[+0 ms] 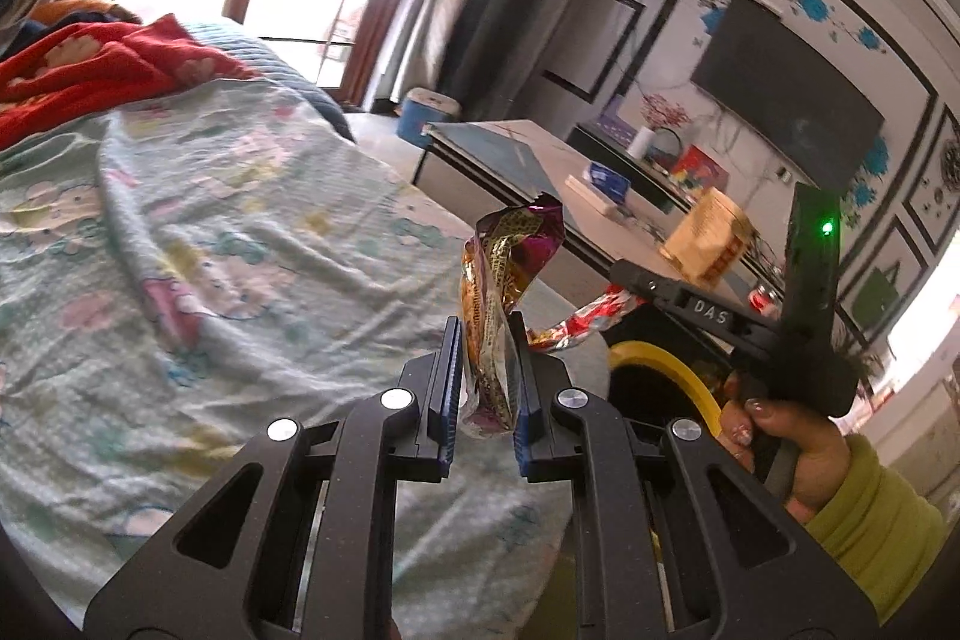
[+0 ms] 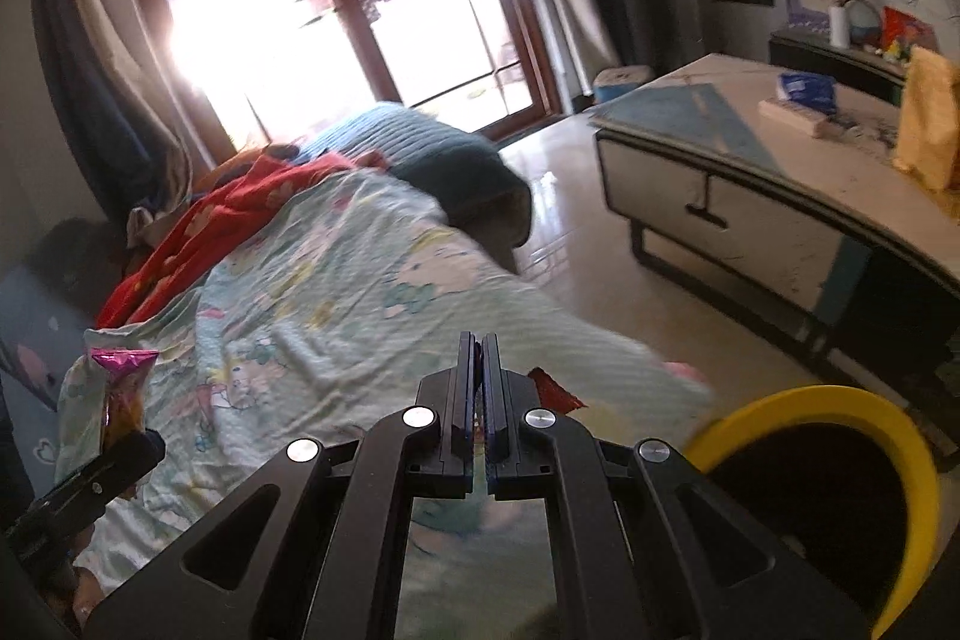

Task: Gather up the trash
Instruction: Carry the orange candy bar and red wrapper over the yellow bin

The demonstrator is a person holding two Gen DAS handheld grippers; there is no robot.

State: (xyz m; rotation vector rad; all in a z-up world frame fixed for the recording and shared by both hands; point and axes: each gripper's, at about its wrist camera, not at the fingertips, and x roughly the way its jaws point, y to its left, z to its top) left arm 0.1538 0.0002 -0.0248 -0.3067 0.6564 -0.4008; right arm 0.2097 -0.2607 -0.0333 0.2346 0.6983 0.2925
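Note:
My left gripper (image 1: pixel 489 370) is shut on a crumpled gold and purple snack wrapper (image 1: pixel 510 250) that stands up between its pads over the bed's edge. In the right wrist view the same wrapper (image 2: pixel 123 388) and the left gripper (image 2: pixel 141 445) show at the lower left. A hand in a green sleeve holds my right gripper (image 1: pixel 621 275), with a red and silver wrapper (image 1: pixel 576 319) hanging from its tip. Its jaws are pressed together (image 2: pixel 478 370), and a red corner of that wrapper (image 2: pixel 555 391) sticks out beside them. A black bin with a yellow rim (image 2: pixel 810 397) stands just below both grippers (image 1: pixel 666 358).
A bed with a pale floral sheet (image 1: pixel 240 232) and a red blanket (image 1: pixel 102 70) fills the left. A low white table (image 2: pixel 750 196) with a yellow bag (image 2: pixel 927 124) stands to the right across a shiny floor. A blue-lidded tub (image 1: pixel 429 115) sits by the window.

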